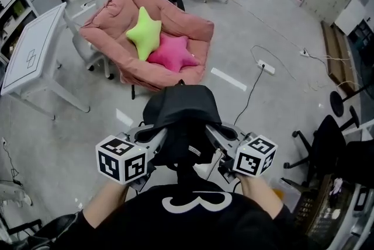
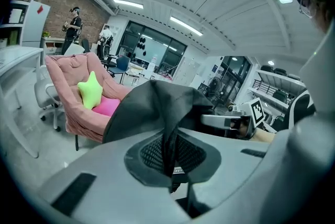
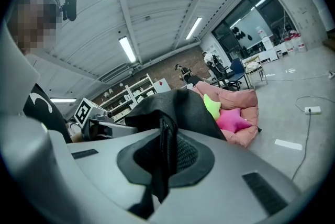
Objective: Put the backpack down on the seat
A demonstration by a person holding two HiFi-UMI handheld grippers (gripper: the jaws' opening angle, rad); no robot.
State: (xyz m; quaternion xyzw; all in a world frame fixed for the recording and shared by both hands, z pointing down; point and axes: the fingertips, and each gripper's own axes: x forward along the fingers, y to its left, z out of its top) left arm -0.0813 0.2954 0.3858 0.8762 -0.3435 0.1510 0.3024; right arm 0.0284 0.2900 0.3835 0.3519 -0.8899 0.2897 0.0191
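I hold a black backpack [image 1: 182, 114] in the air in front of the person, between both grippers. My left gripper [image 1: 153, 141] is shut on one black strap [image 2: 170, 147], and my right gripper [image 1: 217, 139] is shut on another strap [image 3: 165, 149]. The bag's body [image 2: 157, 105] bulges above the jaws in the left gripper view, and likewise [image 3: 180, 105] in the right gripper view. The seat, a pink padded lounge chair [image 1: 117, 15], stands on the floor beyond the backpack. A green star cushion [image 1: 145, 33] and a pink star cushion [image 1: 171, 53] lie on it.
A white table [image 1: 32, 53] stands left of the seat, with a grey office chair [image 1: 87, 50] between them. A power strip [image 1: 267, 68] and its cable lie on the floor to the right. A black office chair [image 1: 324, 138] is near right; more chairs stand behind the seat.
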